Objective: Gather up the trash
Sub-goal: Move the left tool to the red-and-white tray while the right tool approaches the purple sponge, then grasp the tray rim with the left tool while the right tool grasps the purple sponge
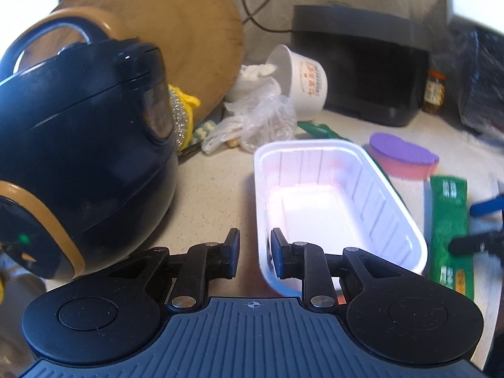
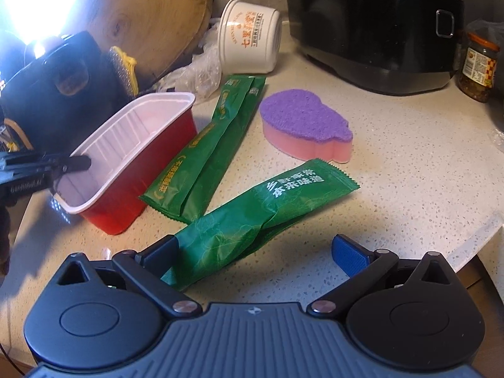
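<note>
Left wrist view: a cluttered, pale speckled stone counter against a grey wall, trash scattered between kitchen appliances.

Left gripper has its jaws narrowed onto the near wall of the red plastic tray with a white ribbed inside, one finger inside and one outside, beside a dark blue rice cooker. From the right wrist, the right gripper hangs with jaws wide around the near end of a crumpled green foil wrapper lying flat. A second long green wrapper lies between it and the tray, near a purple-and-pink sponge and a tipped white paper cup.
</note>
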A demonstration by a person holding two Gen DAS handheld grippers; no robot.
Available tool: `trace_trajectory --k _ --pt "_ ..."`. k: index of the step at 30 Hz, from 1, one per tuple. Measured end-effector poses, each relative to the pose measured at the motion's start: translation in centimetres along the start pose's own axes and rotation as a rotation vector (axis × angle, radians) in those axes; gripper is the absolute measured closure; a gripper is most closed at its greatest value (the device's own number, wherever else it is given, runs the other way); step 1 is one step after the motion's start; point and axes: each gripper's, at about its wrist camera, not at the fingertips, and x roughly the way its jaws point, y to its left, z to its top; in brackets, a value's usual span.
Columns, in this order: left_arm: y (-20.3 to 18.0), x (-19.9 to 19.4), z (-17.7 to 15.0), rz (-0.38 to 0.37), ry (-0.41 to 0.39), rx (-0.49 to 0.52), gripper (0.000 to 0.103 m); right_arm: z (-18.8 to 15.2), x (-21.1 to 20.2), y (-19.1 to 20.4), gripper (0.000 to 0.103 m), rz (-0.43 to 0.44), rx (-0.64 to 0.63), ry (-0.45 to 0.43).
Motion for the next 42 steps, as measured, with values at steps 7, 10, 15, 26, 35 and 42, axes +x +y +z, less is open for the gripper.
trace_trajectory --k 7,10,15,26,35,42 --pt "-0.3 1.5 -0.1 -0.029 0.024 -0.005 0.077 -1.3 -0.6 1.3 0.004 0.016 -0.054 -0.078" --pt "-0.2 1.4 -0.4 -0.027 0.032 0.002 0.082 -0.7 -2.5 2.0 0.007 -0.035 -0.108 -0.204" --pt "0.7 -0.1 -0.4 0.014 0.013 -0.005 0.083 3.4 -2.7 0.4 0.007 -0.131 -0.174 -0.304" --pt "0.6 2.4 0.3 -0.038 0.023 -0.026 0.082 8.6 6.6 -5.5 0.029 -0.146 0.057 -0.094" --pt "0.4 3.2 0.5 -0.094 0.000 -0.060 0.092 7.1 -1.1 -3.1 0.029 -0.059 0.022 -0.256" --pt "0.3 -1.2 1.6 -0.069 -0.121 -0.059 0.094 4.4 -8.7 -1.9 0.029 -0.006 0.003 -0.390"
